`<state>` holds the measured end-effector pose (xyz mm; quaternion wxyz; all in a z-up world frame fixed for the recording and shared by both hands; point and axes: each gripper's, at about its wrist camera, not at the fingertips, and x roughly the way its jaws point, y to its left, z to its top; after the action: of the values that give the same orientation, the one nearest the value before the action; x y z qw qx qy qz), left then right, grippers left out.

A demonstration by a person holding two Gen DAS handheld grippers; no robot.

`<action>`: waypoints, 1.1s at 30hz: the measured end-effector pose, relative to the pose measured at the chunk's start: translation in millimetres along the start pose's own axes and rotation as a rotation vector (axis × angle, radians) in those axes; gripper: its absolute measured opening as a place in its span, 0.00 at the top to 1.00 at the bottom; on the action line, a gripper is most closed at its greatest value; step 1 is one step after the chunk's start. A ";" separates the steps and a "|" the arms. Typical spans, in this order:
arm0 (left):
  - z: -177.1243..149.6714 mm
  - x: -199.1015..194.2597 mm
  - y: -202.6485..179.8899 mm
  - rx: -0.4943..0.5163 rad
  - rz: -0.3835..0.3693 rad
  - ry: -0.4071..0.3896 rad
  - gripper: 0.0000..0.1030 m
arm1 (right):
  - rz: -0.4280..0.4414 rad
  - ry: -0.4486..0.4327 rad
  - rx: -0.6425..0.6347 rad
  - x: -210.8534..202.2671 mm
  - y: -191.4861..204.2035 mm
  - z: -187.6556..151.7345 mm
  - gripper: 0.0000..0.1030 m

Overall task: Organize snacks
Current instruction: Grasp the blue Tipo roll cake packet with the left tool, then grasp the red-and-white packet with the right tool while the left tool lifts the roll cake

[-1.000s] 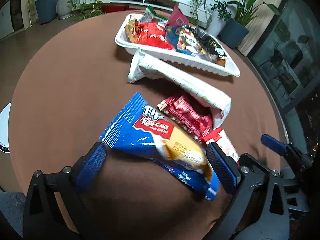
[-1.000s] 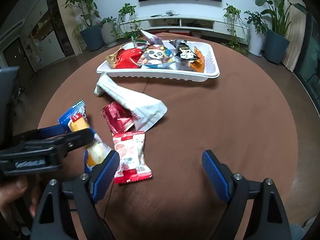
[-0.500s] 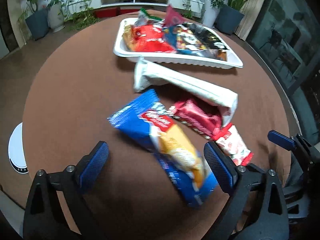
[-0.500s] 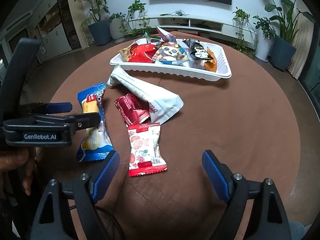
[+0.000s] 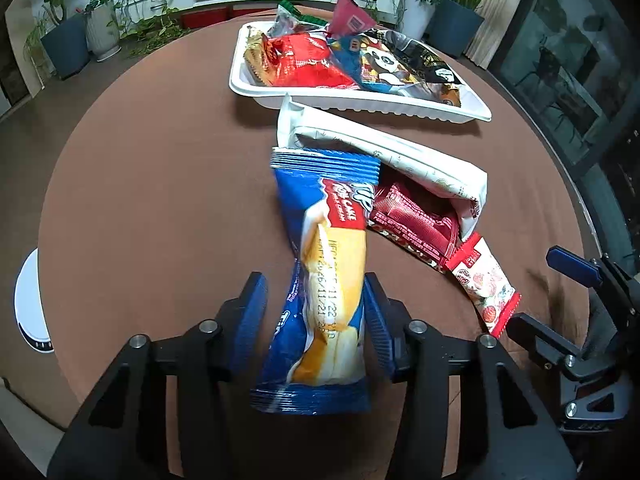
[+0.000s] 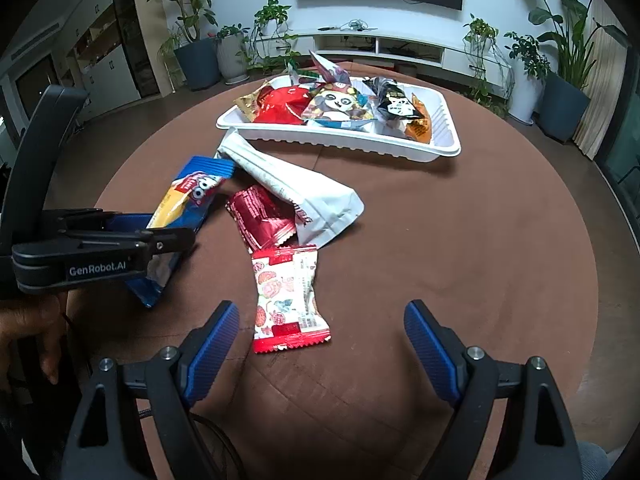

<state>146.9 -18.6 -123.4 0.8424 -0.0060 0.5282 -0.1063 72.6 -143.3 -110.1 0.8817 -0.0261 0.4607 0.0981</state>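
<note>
My left gripper is shut on the blue roll cake packet, holding its lower half; it also shows in the right wrist view. A dark red packet, a long white packet and a red-and-white strawberry packet lie on the brown round table. A white tray at the back holds several snacks. My right gripper is open and empty, just behind the strawberry packet.
The white tray has bare room at its right end. Potted plants, a TV shelf and cabinets stand beyond the table. A white round object lies on the floor to the left.
My left gripper has closed from wide open onto the blue roll cake packet, which has turned to point lengthwise away from it. The right gripper stays open over the strawberry packet.
</note>
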 end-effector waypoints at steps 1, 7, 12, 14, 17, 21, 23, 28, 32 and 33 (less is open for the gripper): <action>2.3 2.0 -2.9 0.019 0.011 0.006 0.55 | 0.005 0.001 0.000 1.2 0.9 0.4 0.16; 7.6 7.0 -7.7 0.069 0.009 -0.011 0.57 | 0.033 0.031 -0.011 13.3 5.5 5.0 0.22; 5.6 5.4 -4.2 0.088 -0.008 -0.025 0.72 | 0.037 0.061 -0.053 26.0 16.0 6.6 0.31; 4.6 5.9 -6.5 0.104 0.003 -0.028 0.72 | 0.026 0.060 -0.077 29.7 20.3 5.3 0.32; 4.3 6.1 -7.5 0.103 -0.003 -0.029 0.73 | 0.023 0.062 -0.089 30.4 22.3 5.4 0.33; 2.2 5.3 -10.3 0.117 -0.004 -0.025 0.73 | 0.021 0.074 -0.091 32.5 21.2 9.6 0.35; 0.9 4.8 -10.8 0.120 -0.004 -0.023 0.72 | 0.016 0.080 -0.098 33.6 21.9 12.4 0.39; -2.1 3.4 -10.7 0.128 -0.008 -0.023 0.73 | 0.010 0.084 -0.113 32.3 22.1 11.5 0.43; -4.6 2.7 -11.7 0.133 -0.009 -0.026 0.73 | 0.016 0.094 -0.125 31.9 22.6 12.0 0.48; -5.5 2.3 -11.5 0.133 -0.012 -0.027 0.73 | 0.018 0.096 -0.127 31.9 22.2 12.2 0.49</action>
<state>141.0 -29.7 -126.5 0.8473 0.0456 0.5086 -0.1461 95.8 -115.1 -128.2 0.8541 -0.0826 0.4957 0.1339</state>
